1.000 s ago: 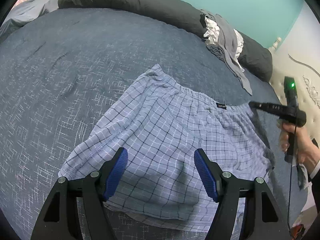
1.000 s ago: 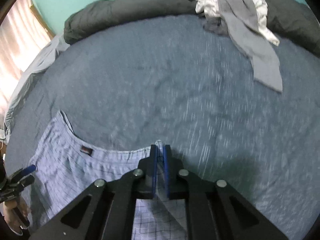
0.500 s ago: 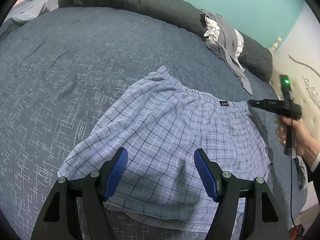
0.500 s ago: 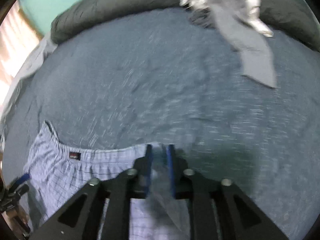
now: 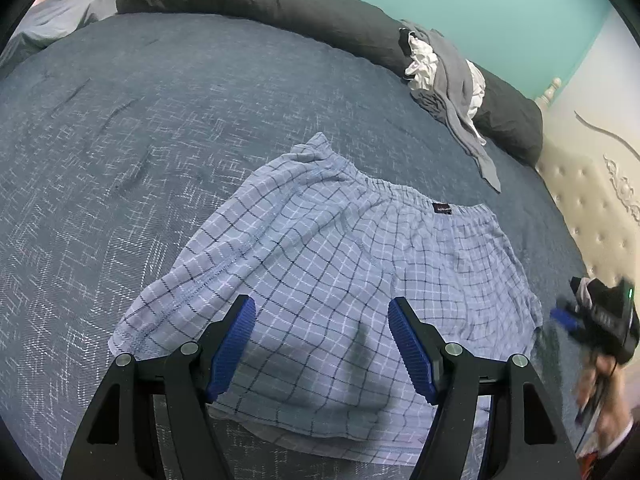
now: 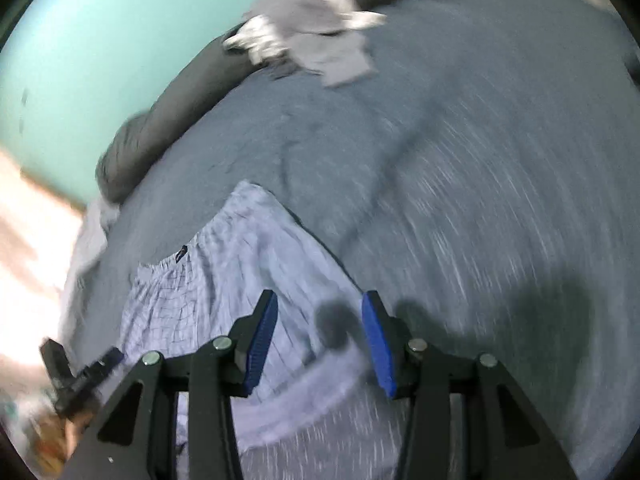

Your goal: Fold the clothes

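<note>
Light blue checked boxer shorts [image 5: 340, 264] lie spread flat on the blue bedcover [image 5: 120, 120], waistband toward the far side. My left gripper [image 5: 322, 344] hovers open over the near hem, nothing between its blue pads. In the blurred right wrist view, my right gripper [image 6: 320, 340] hangs above the shorts' [image 6: 224, 280] edge; its jaws are opening and hold nothing. The left wrist view shows the right gripper [image 5: 568, 316] as a dark blur just off the shorts' right side, held by a hand. The left gripper [image 6: 92, 368] shows blurred at the lower left.
A pile of grey and white clothes [image 5: 448, 80] rests against a rolled dark grey duvet [image 5: 280, 4] along the far side of the bed. A cream tufted headboard [image 5: 592, 208] stands at the right. The same pile [image 6: 312, 40] shows at the top of the right wrist view.
My right gripper let go of the waistband corner, opened, rolled, and swung quickly down to the shorts' near right side. The shorts now lie flatter. The left gripper has stayed put.
</note>
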`<state>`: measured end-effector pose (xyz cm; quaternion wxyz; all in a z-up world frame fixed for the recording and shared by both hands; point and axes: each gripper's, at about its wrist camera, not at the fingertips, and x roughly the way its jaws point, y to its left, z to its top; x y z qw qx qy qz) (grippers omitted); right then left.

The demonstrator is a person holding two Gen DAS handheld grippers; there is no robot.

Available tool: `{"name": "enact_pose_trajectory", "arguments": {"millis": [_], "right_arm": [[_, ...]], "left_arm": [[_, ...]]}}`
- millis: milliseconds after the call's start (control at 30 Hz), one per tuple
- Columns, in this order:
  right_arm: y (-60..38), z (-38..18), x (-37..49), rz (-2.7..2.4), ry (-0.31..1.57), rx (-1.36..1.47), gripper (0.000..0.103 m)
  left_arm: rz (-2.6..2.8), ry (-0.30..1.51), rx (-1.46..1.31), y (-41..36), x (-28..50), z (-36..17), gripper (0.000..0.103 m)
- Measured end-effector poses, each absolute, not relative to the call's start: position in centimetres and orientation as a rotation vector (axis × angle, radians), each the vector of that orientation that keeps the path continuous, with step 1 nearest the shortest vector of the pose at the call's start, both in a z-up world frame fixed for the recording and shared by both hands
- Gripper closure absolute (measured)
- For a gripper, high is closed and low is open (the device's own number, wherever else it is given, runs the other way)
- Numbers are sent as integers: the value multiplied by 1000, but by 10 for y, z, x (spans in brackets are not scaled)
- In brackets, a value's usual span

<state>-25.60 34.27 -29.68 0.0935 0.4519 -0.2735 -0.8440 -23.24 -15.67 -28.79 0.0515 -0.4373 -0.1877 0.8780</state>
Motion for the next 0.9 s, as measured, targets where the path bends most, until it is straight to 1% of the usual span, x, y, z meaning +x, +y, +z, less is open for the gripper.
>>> {"name": "enact_pose_trajectory", "arguments": {"millis": [100,233,300,333,400,500,733,900], "right_arm": [[341,-305,-243,-2502,-844,1322,58],[325,-303,-249,-2532,-744,1319,58],[314,-301,-258,-2552,-646,1325,59],[309,-302,-261,-2560,-598,1333,62],[303,-311,-267,-2567,-506,1388,85],[301,-312,-270,-2588,-449,1407,100],[321,-296,-261,-2560,-552,1353,101],[342,-310,-265,-2491,-698,1407,101]], "left_arm": [[2667,-563,-1336,-155,-232,-289,30],[2667,-561,-1339,-154,-232,-290,30],[2666,-563,-1342,-154,-233,-290,30],[2666,-565,-1343,-155,-233,-291,30],[2666,-565,-1342,-155,-233,-290,30],[2669,-569,-1341,-157,-233,-290,30],[2664,-580,-1340,-157,-233,-290,29],[2663,-585,-1338,-158,-232,-289,29]]}}
